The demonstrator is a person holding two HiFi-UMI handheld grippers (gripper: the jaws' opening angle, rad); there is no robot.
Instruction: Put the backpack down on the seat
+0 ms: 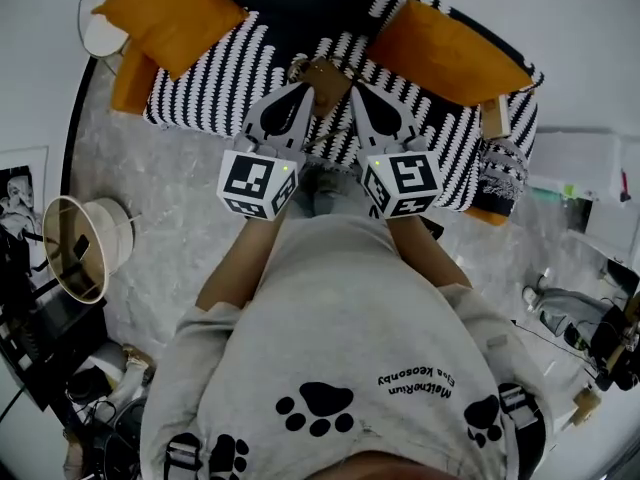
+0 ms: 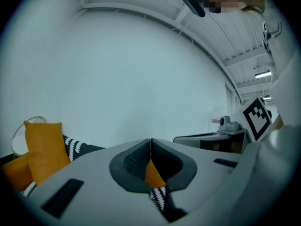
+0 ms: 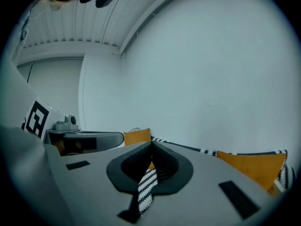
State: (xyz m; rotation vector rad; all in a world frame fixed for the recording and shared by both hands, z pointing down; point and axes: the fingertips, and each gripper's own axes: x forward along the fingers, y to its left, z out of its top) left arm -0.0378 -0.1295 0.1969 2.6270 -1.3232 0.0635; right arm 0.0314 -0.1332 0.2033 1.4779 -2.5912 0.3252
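Observation:
A small tan backpack (image 1: 325, 85) lies on the black-and-white patterned sofa seat (image 1: 215, 78), seen in the head view between my two grippers' tips. My left gripper (image 1: 300, 90) is raised in front of the sofa, its tips beside the backpack's left edge. Its jaws meet at the tip (image 2: 150, 141) with nothing between the pads. The right gripper (image 1: 357, 92) hangs level with it at the backpack's right, jaws also shut and empty (image 3: 151, 143). Both gripper views look nearly level at the white wall, and only sofa fabric and orange cushion show through the jaw openings.
Orange cushions lie at the sofa's left (image 1: 168, 13) and right (image 1: 445, 53) ends. A white lampshade (image 1: 88, 248) stands on the floor at left. A table with clutter (image 1: 590, 208) is at right. The person's legs are just in front of the sofa.

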